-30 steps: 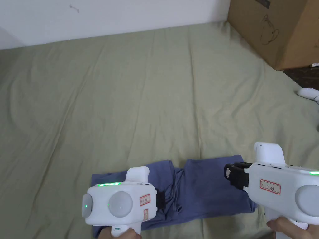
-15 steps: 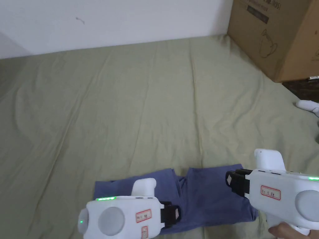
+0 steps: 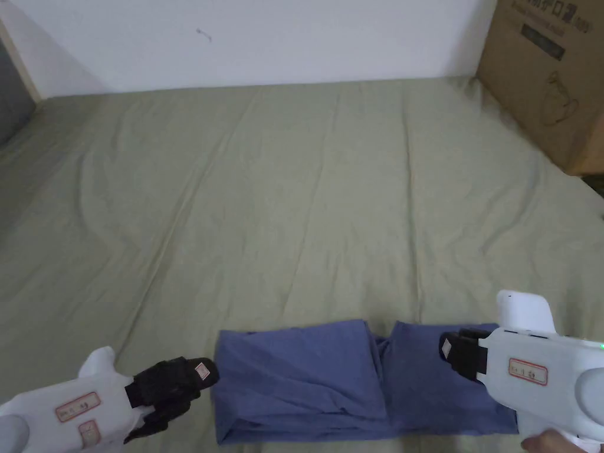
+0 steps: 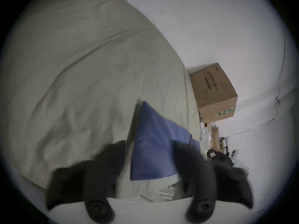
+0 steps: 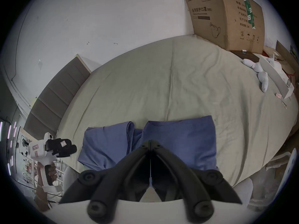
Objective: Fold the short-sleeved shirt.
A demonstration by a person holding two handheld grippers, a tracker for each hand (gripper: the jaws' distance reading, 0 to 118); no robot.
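A blue short-sleeved shirt (image 3: 312, 377) lies folded into a wide band near the front edge of the green sheet (image 3: 295, 206), with a crease between its left and right halves. My left gripper (image 3: 190, 386) hangs just off the shirt's left edge, open, holding nothing. In the left gripper view its blurred jaws (image 4: 148, 148) stand apart, with the shirt (image 4: 150, 127) beyond them. My right gripper (image 3: 447, 349) hovers over the shirt's right half. In the right gripper view its jaws (image 5: 150, 141) are shut, tips together above the shirt (image 5: 186, 137), and no cloth shows between them.
A big cardboard box (image 3: 548, 76) stands at the bed's far right corner against the white wall. White soft items (image 5: 258, 72) lie at the right edge. A padded headboard (image 5: 53, 98) runs along the left. Wide bare sheet stretches beyond the shirt.
My left gripper has drawn off the shirt to the left and now stands open. The shirt's left half lies flatter. The right gripper has kept its place; the head camera has shifted.
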